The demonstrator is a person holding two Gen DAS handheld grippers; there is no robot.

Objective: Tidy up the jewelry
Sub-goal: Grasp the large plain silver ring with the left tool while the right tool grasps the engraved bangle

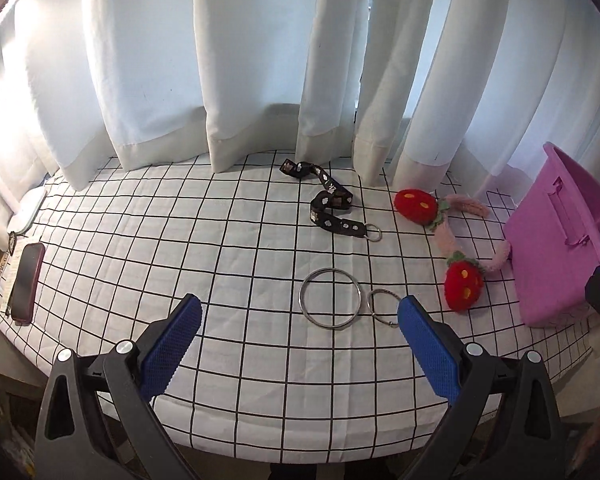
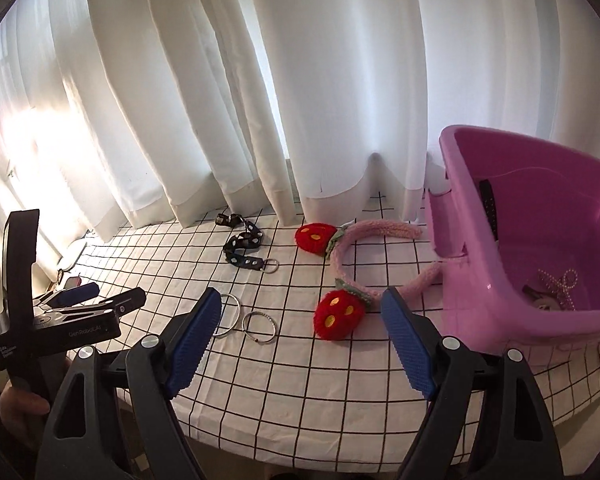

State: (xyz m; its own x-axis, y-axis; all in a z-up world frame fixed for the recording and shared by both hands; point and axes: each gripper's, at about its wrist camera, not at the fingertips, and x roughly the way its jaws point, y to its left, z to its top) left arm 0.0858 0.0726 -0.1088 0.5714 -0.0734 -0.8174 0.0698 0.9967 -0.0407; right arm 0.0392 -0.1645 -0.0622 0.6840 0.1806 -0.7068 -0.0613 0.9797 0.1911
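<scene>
A large metal ring and a smaller ring lie on the grid cloth just beyond my open, empty left gripper. A black patterned strap with a keyring lies farther back. A pink strawberry headband lies to the right, its end touching the pink bin. In the right wrist view my right gripper is open and empty, near the headband's front strawberry. The rings, the strap and the bin, holding beads, show there too.
White curtains hang along the table's back edge. A phone lies at the far left edge. The left gripper's body shows at the left of the right wrist view. The table's front edge is close below both grippers.
</scene>
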